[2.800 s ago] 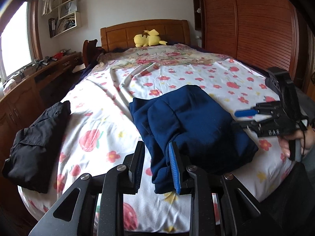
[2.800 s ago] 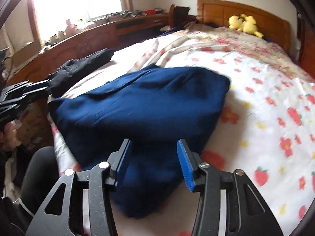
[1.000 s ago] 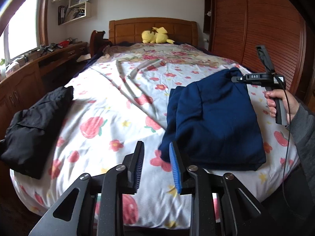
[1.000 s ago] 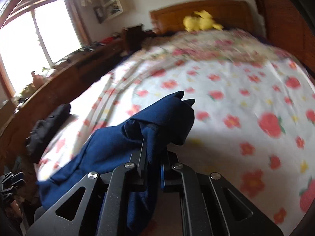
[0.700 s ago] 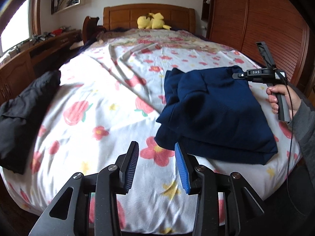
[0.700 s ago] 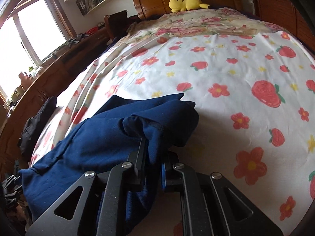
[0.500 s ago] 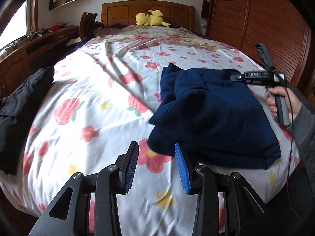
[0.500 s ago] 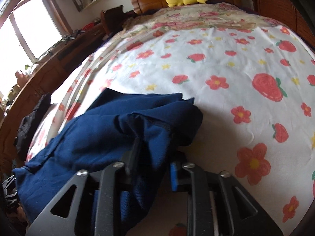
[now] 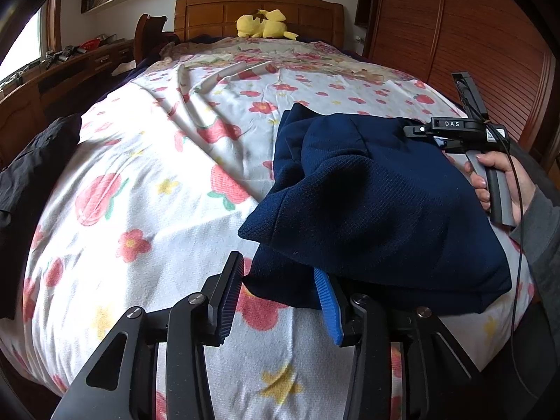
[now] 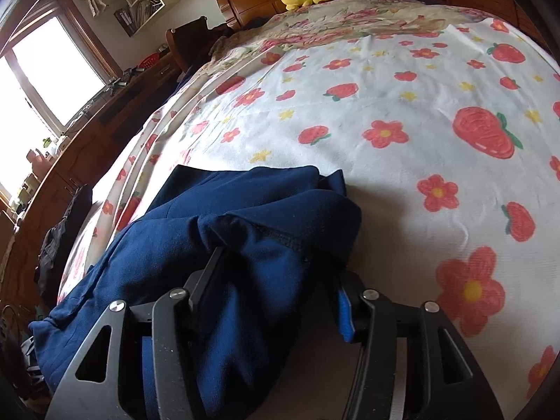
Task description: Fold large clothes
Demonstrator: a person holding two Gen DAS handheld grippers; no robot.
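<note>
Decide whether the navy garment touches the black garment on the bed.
Apart. The left wrist view shows bare floral sheet between the navy garment and the black garment.

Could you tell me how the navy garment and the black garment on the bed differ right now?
The navy garment lies at the bed's near right part, between both grippers' fingers; the black garment lies at the left edge, untouched. The navy one is a bulky folded stack with a loose corner sticking out; the black one is a flatter, crumpled heap, partly cut off by the frame. Both rest on the floral bedspread.
</note>
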